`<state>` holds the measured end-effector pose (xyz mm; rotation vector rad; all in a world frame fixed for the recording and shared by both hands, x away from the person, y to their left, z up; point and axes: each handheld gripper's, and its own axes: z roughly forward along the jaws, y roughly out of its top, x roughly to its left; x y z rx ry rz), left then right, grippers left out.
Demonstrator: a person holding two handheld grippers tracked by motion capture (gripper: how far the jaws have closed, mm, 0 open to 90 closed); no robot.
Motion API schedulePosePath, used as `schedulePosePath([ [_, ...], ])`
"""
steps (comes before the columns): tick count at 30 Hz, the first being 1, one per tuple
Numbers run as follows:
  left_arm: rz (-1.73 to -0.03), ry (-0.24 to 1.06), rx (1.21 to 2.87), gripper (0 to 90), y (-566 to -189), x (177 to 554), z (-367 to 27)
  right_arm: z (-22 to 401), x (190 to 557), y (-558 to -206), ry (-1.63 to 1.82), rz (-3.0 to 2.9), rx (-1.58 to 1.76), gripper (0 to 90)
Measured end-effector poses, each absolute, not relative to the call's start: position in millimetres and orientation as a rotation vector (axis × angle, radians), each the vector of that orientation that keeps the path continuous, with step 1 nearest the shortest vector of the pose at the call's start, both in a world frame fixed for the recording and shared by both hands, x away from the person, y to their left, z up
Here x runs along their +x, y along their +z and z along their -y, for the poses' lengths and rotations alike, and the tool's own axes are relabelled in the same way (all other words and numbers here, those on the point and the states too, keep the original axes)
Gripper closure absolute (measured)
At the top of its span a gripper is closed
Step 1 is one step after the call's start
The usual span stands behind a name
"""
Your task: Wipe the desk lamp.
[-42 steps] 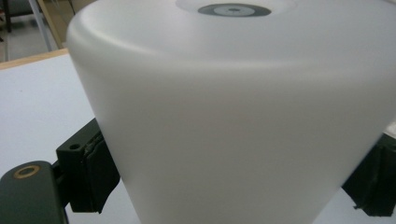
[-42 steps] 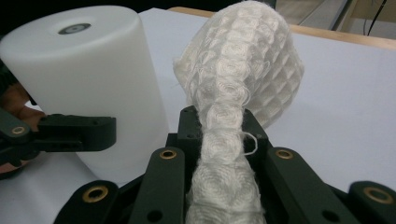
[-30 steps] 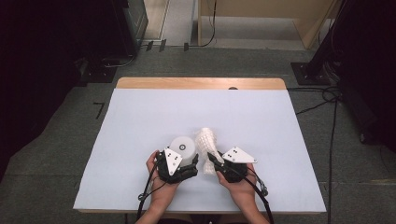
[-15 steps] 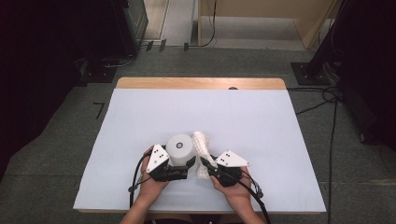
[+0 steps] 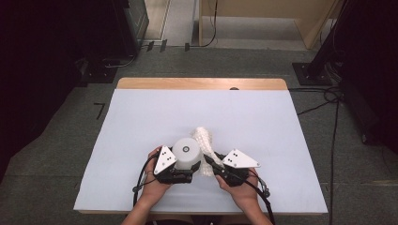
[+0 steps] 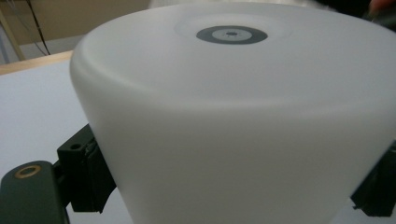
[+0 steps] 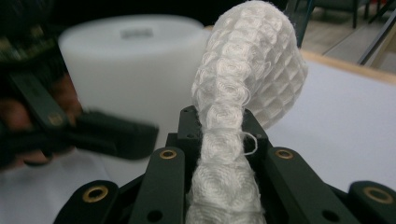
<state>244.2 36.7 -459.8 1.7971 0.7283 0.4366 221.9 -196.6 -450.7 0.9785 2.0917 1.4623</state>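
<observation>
A white plastic cup (image 5: 187, 153) stands upside down, grey ring mark on its upturned base, near the table's front middle. My left gripper (image 5: 184, 165) is shut on it, and a black jaw presses each side of the cup (image 6: 224, 116) in the left gripper view. Just to its right a white waffle-weave cloth (image 5: 204, 139) sticks up, bunched into a roll. My right gripper (image 5: 210, 162) is shut on the lower part of the cloth (image 7: 243, 93), whose free end bulges above the jaws. The cup (image 7: 126, 70) and cloth are side by side and close together.
The table carries a white cover (image 5: 141, 126), with a bare wooden strip (image 5: 202, 83) along its far edge. Cables (image 5: 324, 98) run over the floor at the right. Dark equipment stands (image 5: 126, 28) are behind the table at the left.
The left gripper has turned slightly with the cup, bringing it more upright. The cloth has sunk a little closer to the cup. Both hands stay in about the same place.
</observation>
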Motion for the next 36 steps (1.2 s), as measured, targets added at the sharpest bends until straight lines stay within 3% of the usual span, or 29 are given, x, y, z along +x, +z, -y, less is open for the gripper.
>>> schedulePosePath([
  [6,-0.742,0.434,1.772,8.5,-457.0,246.0,-41.8,188.9,226.3,-466.6,1.402,-2.160,1.015,75.8],
  [18,-0.721,0.560,1.873,8.5,-479.1,255.2,-33.7,207.3,227.5,-452.2,1.421,-2.058,1.051,75.8],
  [21,-0.721,0.538,1.851,8.4,-481.5,255.9,-36.4,213.9,231.4,-454.5,1.413,-2.040,1.085,75.8],
  [24,-0.787,0.570,1.823,6.4,-481.4,253.7,-37.1,216.4,234.0,-458.7,1.410,-2.041,1.113,75.8],
  [26,-0.837,0.548,1.802,0.0,-479.6,251.6,-37.8,217.2,235.4,-461.0,1.411,-2.045,1.120,75.8],
  [30,-0.982,0.579,1.775,0.0,-480.0,241.9,-31.1,218.6,236.6,-464.3,1.406,-2.039,1.150,75.8],
  [32,-1.007,0.660,1.789,0.0,-480.5,239.2,-22.8,217.4,236.2,-465.9,1.396,-2.047,1.144,75.8],
  [36,-0.987,0.684,1.788,8.3,-480.5,238.6,-18.4,213.0,233.4,-468.1,1.378,-2.065,1.133,75.8],
])
